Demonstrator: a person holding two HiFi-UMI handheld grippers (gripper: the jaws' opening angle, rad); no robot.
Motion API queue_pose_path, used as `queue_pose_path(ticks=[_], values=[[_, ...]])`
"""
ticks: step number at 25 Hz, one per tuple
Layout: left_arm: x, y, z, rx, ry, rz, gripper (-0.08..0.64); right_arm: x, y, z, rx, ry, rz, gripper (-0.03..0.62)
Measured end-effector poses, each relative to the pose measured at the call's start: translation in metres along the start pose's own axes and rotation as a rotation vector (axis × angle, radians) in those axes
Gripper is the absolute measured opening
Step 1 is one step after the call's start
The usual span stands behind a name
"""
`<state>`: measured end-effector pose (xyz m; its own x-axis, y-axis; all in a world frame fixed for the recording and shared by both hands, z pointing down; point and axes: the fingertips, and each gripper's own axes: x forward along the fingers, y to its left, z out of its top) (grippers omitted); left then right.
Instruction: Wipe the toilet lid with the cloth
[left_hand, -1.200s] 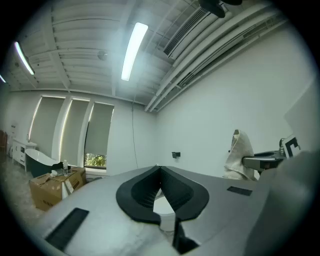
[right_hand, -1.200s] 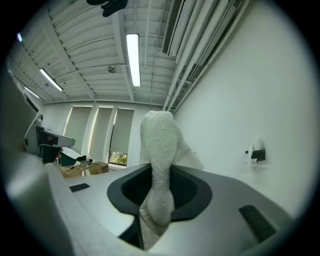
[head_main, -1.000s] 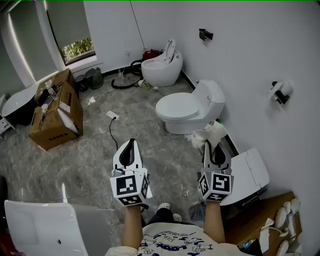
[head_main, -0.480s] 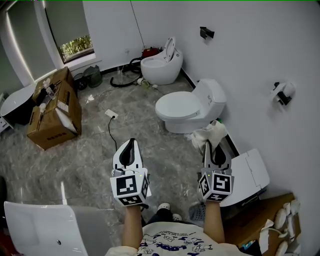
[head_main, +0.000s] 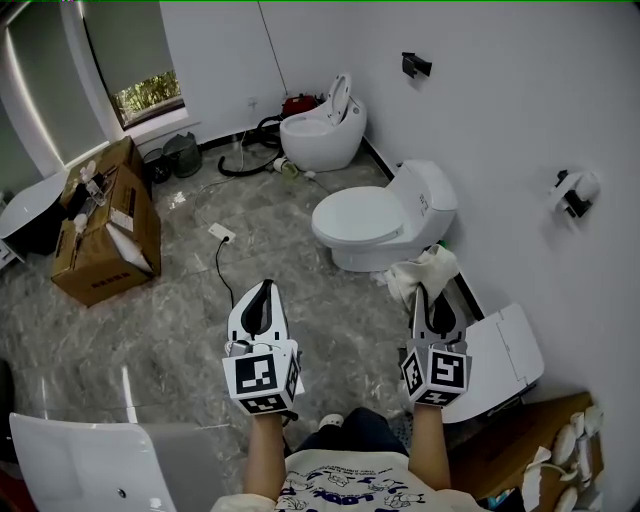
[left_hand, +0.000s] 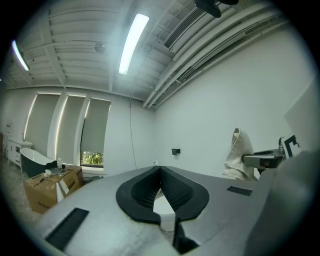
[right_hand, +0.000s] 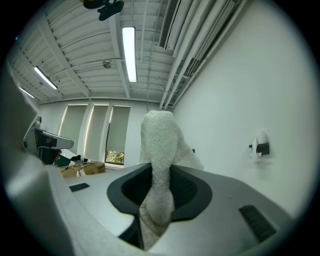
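Observation:
A white toilet with its lid down stands against the right wall, ahead of both grippers. My right gripper is shut on a cream cloth, which bunches up past its tips just short of the toilet's base. In the right gripper view the cloth stands pinched between the jaws. My left gripper hangs over the marble floor to the left, shut with nothing in it; its tips meet in the left gripper view.
A second oval toilet with raised lid stands at the back by a black hose. Cardboard boxes sit at the left. A loose white toilet seat lies at the right wall. A power strip with cable lies on the floor.
The view has shifted slightly: the toilet and boxes sit a little lower and closer in frame. Both grippers hold the same pose, the cloth still pinched in the right one.

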<state>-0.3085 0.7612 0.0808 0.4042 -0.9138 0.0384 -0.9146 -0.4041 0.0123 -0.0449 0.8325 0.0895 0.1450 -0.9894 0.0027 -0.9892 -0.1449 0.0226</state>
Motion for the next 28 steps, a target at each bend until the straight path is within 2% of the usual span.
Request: queue_pose_path(ticks=[13,19,28], values=[[0.083,0.003,-0.014,-0.003,0.043,0.021,0.003,0.084,-0.018,-0.019,-0.001,0.038,0.021,0.092],[0.156,0.000,-0.013,0.009,0.041,0.036,0.003,0.159,-0.037,-0.023,0.005,0.040,0.048,0.092],[0.286,-0.007,0.015,0.031,0.017,0.068,0.003,0.291,-0.078,-0.011,0.009,0.020,0.074,0.091]])
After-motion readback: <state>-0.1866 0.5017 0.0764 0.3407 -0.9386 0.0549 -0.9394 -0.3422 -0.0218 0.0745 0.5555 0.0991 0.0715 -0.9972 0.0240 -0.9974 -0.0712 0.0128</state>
